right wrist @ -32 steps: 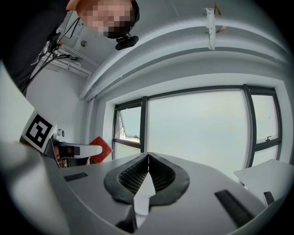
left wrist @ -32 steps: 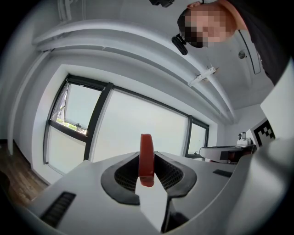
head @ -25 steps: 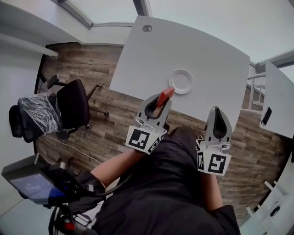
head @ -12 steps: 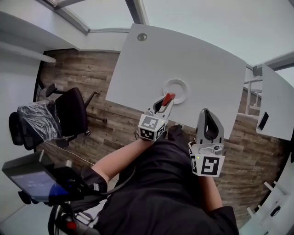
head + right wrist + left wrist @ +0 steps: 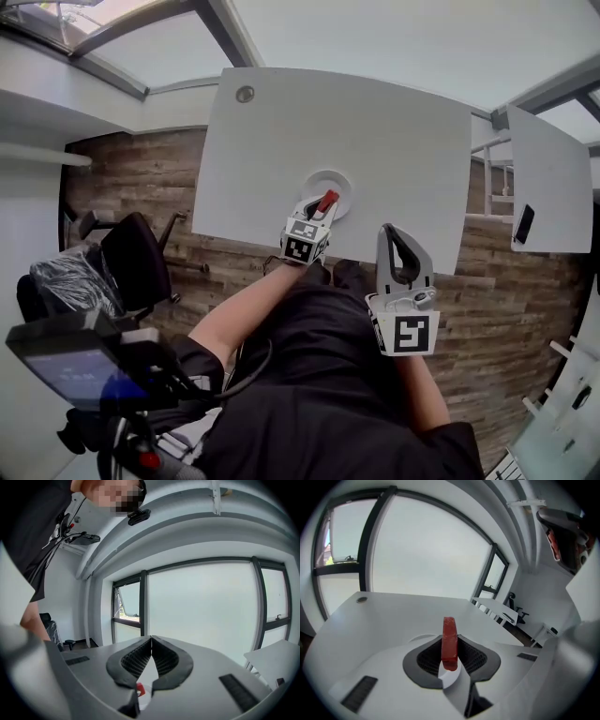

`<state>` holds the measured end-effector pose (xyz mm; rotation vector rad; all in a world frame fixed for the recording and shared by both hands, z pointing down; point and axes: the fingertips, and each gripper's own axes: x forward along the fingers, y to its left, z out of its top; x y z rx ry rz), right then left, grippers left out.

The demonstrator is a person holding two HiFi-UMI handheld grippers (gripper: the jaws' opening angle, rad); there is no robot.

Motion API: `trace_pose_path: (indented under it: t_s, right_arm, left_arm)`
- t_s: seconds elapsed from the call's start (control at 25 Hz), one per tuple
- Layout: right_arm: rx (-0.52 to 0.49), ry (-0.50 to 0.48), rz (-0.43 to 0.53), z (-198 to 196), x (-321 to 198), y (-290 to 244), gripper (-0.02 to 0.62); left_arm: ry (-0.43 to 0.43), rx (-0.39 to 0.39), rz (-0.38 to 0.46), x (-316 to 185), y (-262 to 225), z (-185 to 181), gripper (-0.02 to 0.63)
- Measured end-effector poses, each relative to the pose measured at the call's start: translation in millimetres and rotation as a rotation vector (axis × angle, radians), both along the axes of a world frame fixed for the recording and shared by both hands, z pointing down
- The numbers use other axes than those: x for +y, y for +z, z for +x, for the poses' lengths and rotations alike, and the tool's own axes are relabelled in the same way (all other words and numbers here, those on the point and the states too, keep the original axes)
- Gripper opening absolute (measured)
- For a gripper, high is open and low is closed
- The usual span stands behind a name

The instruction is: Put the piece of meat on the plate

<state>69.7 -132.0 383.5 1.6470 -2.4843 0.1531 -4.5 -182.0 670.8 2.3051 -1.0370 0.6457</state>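
A red piece of meat (image 5: 326,201) stands upright between the jaws of my left gripper (image 5: 322,203), which is shut on it. In the head view it sits over the near part of the small white plate (image 5: 339,182) on the white table (image 5: 375,122). In the left gripper view the meat (image 5: 449,641) juts out past the pads, and the plate's rim (image 5: 421,637) shows just left of the jaws; I cannot tell if meat and plate touch. My right gripper (image 5: 392,231) is shut and empty at the table's near edge, its pads meeting in its own view (image 5: 151,639).
A round cable grommet (image 5: 245,94) sits at the table's far left corner. A second white desk (image 5: 553,169) with a dark phone (image 5: 523,225) stands to the right. A black office chair (image 5: 131,262) is on the wooden floor to the left.
My left gripper has moved forward and down with the meat, from the table's near edge to over the plate. The right gripper has shifted slightly forward and stays shut.
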Motion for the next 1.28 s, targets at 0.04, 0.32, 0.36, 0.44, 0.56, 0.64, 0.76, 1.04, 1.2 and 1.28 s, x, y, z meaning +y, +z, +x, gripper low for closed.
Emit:
trace_pose_path:
  t_s: [0.04,0.32,0.36,0.44,0.56,0.64,0.76,1.04,1.2,1.28]
  right_arm:
    - [0.004,0.005,-0.003,1,0,0,0.006]
    - [0.024,0.043,-0.009,7,4,-2,0.006]
    - [0.028,0.057,-0.001,10,5,-3,0.006]
    - [0.042,0.097,0.033,17,7,-9,0.006]
    - [0.051,0.143,0.065,29,10,-14,0.006]
    - [0.049,0.155,0.065,32,10,-15,0.006]
    - [0.049,0.149,0.063,31,10,-16,0.006]
    - [0.074,0.086,0.117,20,8,-23,0.006]
    - [0.082,0.066,0.107,17,6,-20,0.006]
    - [0.078,0.057,0.103,17,5,-19,0.006]
  left_arm:
    - [0.019,-0.008,-0.023,1,9,2,0.095]
    - [0.078,-0.054,-0.063,2,47,-3,0.095]
    - [0.074,-0.052,-0.066,2,50,-5,0.095]
    - [0.071,-0.042,-0.085,6,54,-7,0.095]
    - [0.083,-0.042,-0.113,14,61,-5,0.095]
    - [0.070,-0.032,-0.111,14,61,-3,0.095]
    - [0.062,-0.015,-0.101,11,59,0,0.095]
    - [0.040,-0.044,-0.074,3,59,-8,0.097]
    - [0.043,-0.076,-0.049,2,60,-11,0.173]
    - [0.039,-0.072,-0.041,0,59,-10,0.192]
